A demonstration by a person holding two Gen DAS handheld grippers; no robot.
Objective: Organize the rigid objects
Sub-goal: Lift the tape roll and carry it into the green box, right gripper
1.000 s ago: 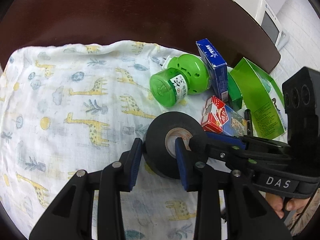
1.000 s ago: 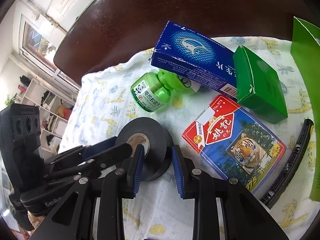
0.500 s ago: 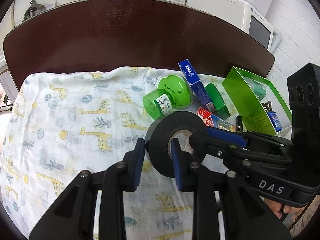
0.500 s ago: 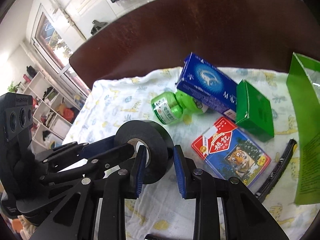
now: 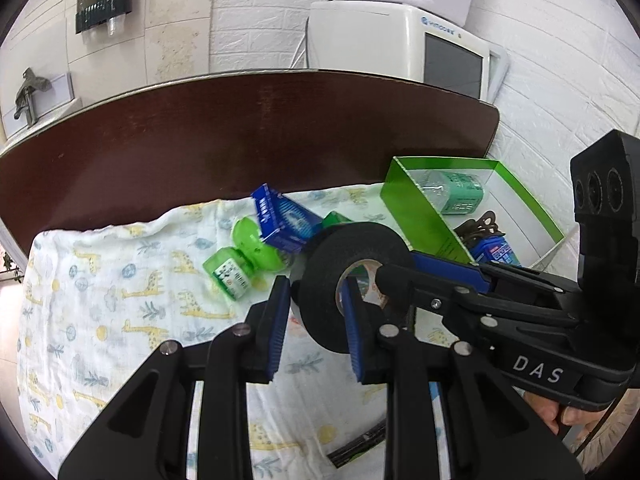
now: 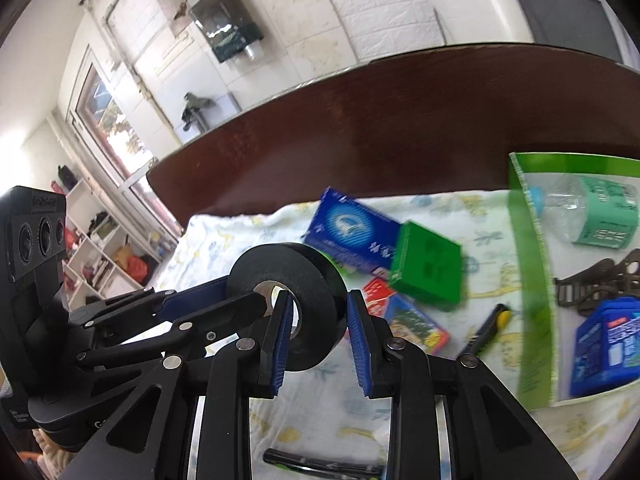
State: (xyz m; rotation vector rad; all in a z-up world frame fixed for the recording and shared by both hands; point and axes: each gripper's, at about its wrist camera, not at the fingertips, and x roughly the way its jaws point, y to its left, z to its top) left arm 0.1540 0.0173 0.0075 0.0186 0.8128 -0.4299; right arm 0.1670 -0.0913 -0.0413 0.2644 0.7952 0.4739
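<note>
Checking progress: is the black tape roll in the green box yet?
Not yet. The tape roll hangs above the cloth, gripped by both claws, beside the green box.

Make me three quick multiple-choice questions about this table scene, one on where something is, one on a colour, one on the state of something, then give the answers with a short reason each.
1. Where does the clear bottle with the teal label lie?
A. inside the open green box
B. on the giraffe cloth beside the blue carton
C. on the bare brown table

2. What colour is the roll of tape?
A. white
B. black
C. red

3. How is the roll of tape held?
A. lying loose on the cloth
B. gripped by one gripper only
C. gripped by both grippers, clear of the cloth

Answers:
1. A: the bottle lies within the walls of the green box.
2. B: the roll of tape is black all round.
3. C: the left gripper and the right gripper each clamp its ring wall, one finger through the core, above the giraffe cloth.
</note>
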